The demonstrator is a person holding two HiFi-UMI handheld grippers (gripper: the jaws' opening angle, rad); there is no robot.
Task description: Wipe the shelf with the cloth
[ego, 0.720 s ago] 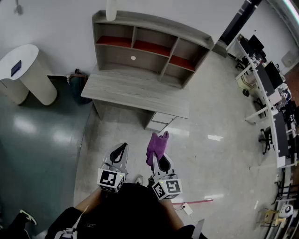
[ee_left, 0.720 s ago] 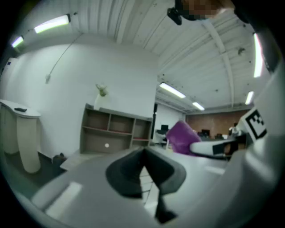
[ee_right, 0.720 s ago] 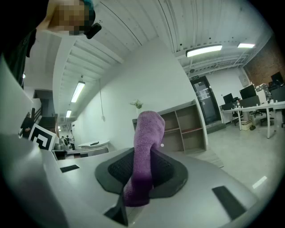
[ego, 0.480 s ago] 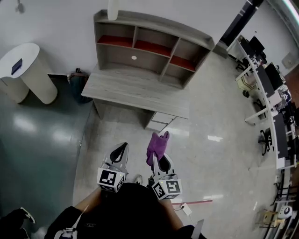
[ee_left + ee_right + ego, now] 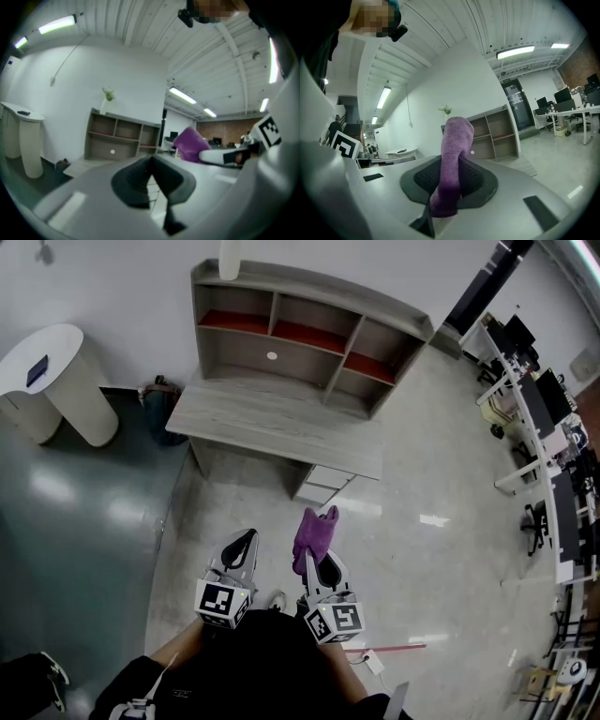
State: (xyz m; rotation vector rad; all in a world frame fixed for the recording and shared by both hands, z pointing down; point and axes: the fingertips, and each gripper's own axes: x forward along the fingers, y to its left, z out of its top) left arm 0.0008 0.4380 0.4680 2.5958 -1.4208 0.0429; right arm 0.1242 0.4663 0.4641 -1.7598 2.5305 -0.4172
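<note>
A grey wooden shelf unit (image 5: pixel 300 338) with red-lined cubbies stands on a grey desk (image 5: pixel 272 423) against the white wall, well ahead of me. My right gripper (image 5: pixel 314 554) is shut on a purple cloth (image 5: pixel 315 532), which sticks up between its jaws (image 5: pixel 452 159). My left gripper (image 5: pixel 240 546) is held beside it, jaws closed with nothing in them (image 5: pixel 152 174). Both are over the floor, short of the desk. In the left gripper view the shelf unit (image 5: pixel 121 140) is far off, with the purple cloth (image 5: pixel 191 144) at right.
A white rounded stand (image 5: pixel 58 385) is at the left by the wall. A dark object (image 5: pixel 157 395) lies on the floor beside the desk. Office desks and chairs (image 5: pixel 539 427) line the right side. A white drawer unit (image 5: pixel 322 486) sits under the desk.
The view has shifted slightly; the shelf and desk sit a touch lower and to the right in the frame. Both grippers hold the same pose, the cloth still clamped.
</note>
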